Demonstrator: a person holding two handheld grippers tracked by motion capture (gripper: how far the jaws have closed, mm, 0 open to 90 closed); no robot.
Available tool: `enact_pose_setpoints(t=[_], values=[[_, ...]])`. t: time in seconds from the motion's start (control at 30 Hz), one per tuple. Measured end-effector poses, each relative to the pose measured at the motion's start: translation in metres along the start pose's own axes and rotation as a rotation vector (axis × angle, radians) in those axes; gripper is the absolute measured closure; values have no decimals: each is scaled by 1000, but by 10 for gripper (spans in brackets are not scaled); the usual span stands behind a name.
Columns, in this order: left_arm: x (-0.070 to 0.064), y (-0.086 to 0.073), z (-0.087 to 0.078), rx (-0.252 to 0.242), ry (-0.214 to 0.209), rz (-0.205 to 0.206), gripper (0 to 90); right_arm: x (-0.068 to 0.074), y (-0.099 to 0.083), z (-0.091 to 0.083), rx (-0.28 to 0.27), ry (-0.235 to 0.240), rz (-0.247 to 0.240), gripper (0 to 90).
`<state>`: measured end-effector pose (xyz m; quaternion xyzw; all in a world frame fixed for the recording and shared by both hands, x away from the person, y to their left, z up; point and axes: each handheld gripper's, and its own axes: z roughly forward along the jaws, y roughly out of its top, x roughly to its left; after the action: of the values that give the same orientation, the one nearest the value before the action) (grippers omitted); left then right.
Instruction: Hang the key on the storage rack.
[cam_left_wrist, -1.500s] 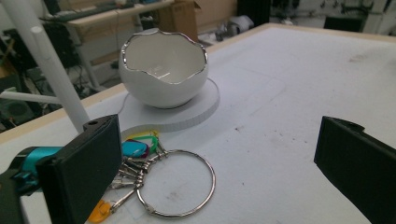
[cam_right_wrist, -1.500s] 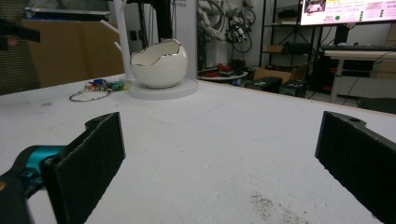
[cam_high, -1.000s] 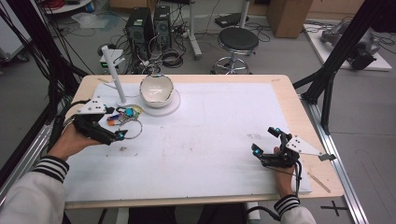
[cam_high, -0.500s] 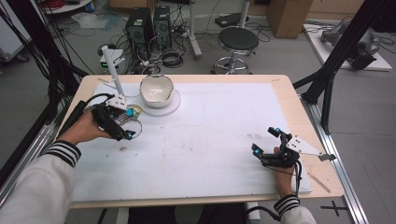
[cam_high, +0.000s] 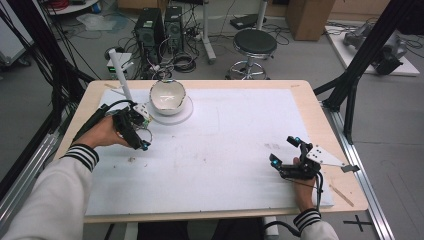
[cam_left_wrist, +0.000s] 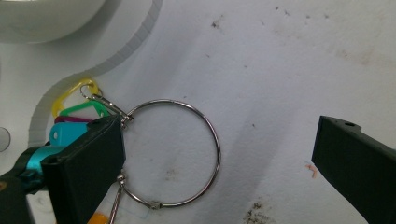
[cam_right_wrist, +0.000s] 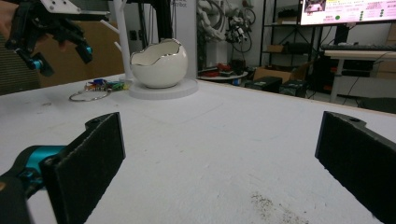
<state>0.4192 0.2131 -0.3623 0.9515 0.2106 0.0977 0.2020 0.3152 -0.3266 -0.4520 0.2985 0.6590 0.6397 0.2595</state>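
Currently the left gripper (cam_high: 134, 131) hovers over the key ring (cam_left_wrist: 175, 154) at the far left of the surface (cam_high: 235, 150), jaws spread wide and holding nothing. That metal ring lies flat on the white mat, coloured tags (cam_left_wrist: 77, 116) clipped at one side, just beside the round base (cam_high: 186, 111) carrying the egg-shaped white bowl (cam_high: 167, 96). One jaw overlaps the tags in the left gripper view; contact unclear. Right gripper (cam_high: 289, 155) sits near right, well apart, jaws wide, empty. White stand (cam_high: 120, 67) rises far left.
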Motion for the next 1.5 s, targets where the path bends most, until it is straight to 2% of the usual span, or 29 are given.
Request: enact_pose_setpoints(t=[0.03, 0.17, 0.57, 0.6, 0.63, 0.87, 1.03, 1.07, 1.3, 1.4, 1.43, 1.5], values=[[0, 0, 3, 5, 0, -5, 32, 0, 0, 0, -1, 0, 1, 10], [-1, 0, 13, 73, -7, 23, 32, 0, 0, 0, 0, 0, 1, 10], [-2, 1, 31, 163, -15, 31, 34, 0, 0, 0, -1, 1, 1, 10], [-2, 1, 32, 168, -21, 32, 87, 0, 0, 0, -2, 0, 0, 10], [-2, 1, 32, 176, -26, 38, 97, 0, 0, 0, -3, 1, -5, 10], [-3, 0, 36, 202, -33, 25, 117, 0, 0, 0, -1, 1, -1, 10], [-2, -1, 36, 217, -41, 18, 169, 0, 0, 0, -3, -1, -3, 10], [-1, -1, 36, 224, -48, 27, 184, 0, 0, 0, -3, -1, -3, 10], [-1, -2, 37, 226, -65, -3, 301, 0, 0, 0, -5, 0, -2, 10], [0, -2, 37, 236, -65, -6, 360, 0, 0, 0, -4, 0, -5, 10], [0, -2, 37, 249, -64, -11, 404, 0, 0, 0, -3, -1, -7, 10], [0, -2, 37, 254, -60, -11, 424, 0, 0, 0, -3, -1, -7, 10]])
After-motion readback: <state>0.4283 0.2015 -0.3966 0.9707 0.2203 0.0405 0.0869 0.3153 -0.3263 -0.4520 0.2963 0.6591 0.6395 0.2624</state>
